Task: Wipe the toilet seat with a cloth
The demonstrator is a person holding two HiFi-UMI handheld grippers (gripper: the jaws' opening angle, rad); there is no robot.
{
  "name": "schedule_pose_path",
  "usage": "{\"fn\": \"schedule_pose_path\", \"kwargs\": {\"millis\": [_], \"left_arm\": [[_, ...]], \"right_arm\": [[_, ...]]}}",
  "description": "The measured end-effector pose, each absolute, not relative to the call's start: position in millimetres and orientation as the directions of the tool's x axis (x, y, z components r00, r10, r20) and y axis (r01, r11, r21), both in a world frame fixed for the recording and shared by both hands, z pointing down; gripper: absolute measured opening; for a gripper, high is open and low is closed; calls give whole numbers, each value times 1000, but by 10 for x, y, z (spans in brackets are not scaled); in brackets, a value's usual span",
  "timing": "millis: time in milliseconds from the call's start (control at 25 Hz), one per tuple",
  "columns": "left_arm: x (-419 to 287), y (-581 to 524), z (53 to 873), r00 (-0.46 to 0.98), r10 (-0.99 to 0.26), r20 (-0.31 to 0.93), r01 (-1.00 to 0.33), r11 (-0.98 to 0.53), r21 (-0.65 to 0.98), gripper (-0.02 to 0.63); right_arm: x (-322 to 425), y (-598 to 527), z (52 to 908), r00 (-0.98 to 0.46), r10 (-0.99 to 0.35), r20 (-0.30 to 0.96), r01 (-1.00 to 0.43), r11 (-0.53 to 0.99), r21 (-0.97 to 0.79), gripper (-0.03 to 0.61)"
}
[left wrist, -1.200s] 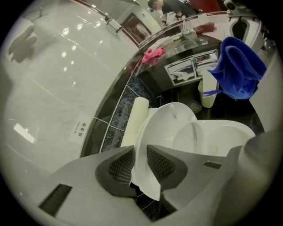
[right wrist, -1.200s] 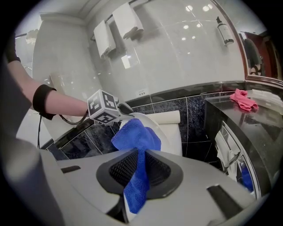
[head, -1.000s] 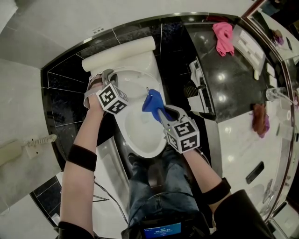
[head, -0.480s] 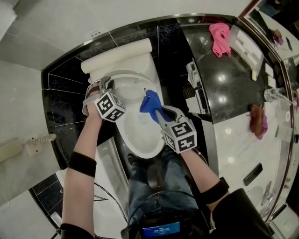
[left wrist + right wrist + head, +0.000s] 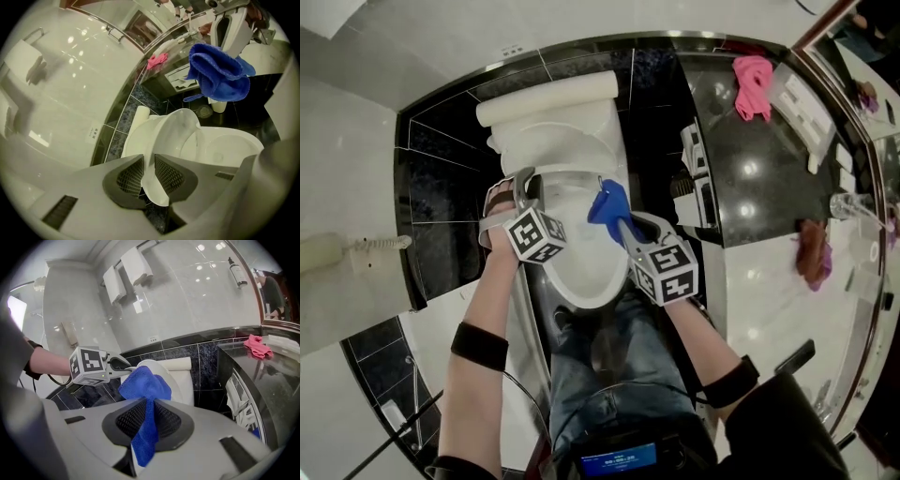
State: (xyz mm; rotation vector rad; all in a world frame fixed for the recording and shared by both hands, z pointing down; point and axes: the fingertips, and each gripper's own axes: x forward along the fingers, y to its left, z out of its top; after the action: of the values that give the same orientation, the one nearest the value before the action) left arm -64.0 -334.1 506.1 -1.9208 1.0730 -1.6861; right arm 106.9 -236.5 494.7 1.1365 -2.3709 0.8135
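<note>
A white toilet (image 5: pixel 602 141) stands below me, its tank (image 5: pixel 551 94) at the wall. My left gripper (image 5: pixel 523 184) is shut on the thin white edge of the toilet seat (image 5: pixel 161 154), which is tilted up off the bowl (image 5: pixel 229 147); the edge sits pinched between both pads (image 5: pixel 129 177). My right gripper (image 5: pixel 621 223) hovers over the bowl's right side, shut on a blue cloth (image 5: pixel 607 201). The blue cloth (image 5: pixel 144 387) bunches above the jaws and hangs down between them. In the right gripper view, the left gripper (image 5: pixel 123 364) shows at the seat's edge.
A black counter (image 5: pixel 750 159) runs along the right with a pink cloth (image 5: pixel 753 84) and a reddish cloth (image 5: pixel 814 251) on it. A wall phone (image 5: pixel 352 249) hangs at the left. My legs (image 5: pixel 609 375) stand close before the bowl. Towels (image 5: pixel 133 266) hang high on the wall.
My left gripper has drawn a little away from the tank toward me, bringing the seat edge with it. The right gripper with the blue cloth has stayed over the bowl.
</note>
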Motion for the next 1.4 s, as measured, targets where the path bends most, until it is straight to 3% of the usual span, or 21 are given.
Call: {"fn": "schedule_pose_path", "kwargs": {"millis": [640, 920, 1400], "left_arm": [[-450, -1425, 5384, 71, -777, 626, -261, -620, -740, 72], [-326, -499, 5957, 107, -779, 618, -264, -621, -738, 86], [-185, 728, 7431, 124, -673, 729, -225, -735, -640, 110]], "right_arm": [[1040, -1090, 5006, -482, -667, 568, -873, 423, -244, 69], [953, -542, 5308, -458, -687, 564, -884, 419, -208, 69], [846, 117, 6176, -447, -694, 565, -888, 420, -186, 69]]}}
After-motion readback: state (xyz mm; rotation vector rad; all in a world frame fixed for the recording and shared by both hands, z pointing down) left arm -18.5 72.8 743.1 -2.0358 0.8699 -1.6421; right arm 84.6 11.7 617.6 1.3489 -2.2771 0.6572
